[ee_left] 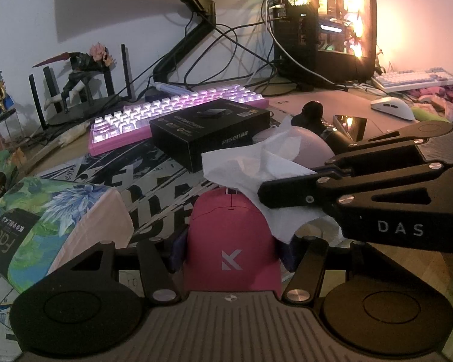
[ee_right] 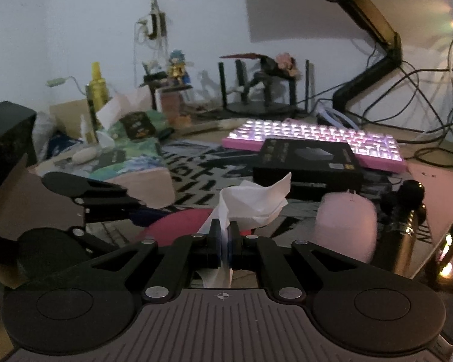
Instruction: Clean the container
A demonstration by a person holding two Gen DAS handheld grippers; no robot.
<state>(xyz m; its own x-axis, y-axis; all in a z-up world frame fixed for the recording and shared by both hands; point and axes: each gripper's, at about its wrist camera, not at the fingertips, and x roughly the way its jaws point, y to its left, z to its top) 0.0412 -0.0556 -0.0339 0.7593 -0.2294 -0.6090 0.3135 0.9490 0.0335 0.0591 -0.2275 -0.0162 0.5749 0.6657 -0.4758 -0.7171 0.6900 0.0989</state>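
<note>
My left gripper (ee_left: 231,246) is shut on a pink computer mouse (ee_left: 231,241) with a white K logo, its blue pads pressing both sides. My right gripper (ee_right: 225,241) is shut on a crumpled white tissue (ee_right: 253,202). In the left wrist view the right gripper (ee_left: 282,194) reaches in from the right and holds the tissue (ee_left: 256,166) over the front of the pink mouse. In the right wrist view the pink mouse (ee_right: 181,223) shows just below the tissue, with the left gripper (ee_right: 84,199) on its left.
A black PISEN box (ee_left: 211,129) lies against a lit pink keyboard (ee_left: 178,108). A pale pink mouse (ee_right: 347,220), a black bottle (ee_right: 407,211) and a phone (ee_left: 350,126) sit to the right. Tissue packs (ee_left: 54,220) lie left. Figurines, cables and a glowing PC case (ee_left: 326,24) stand behind.
</note>
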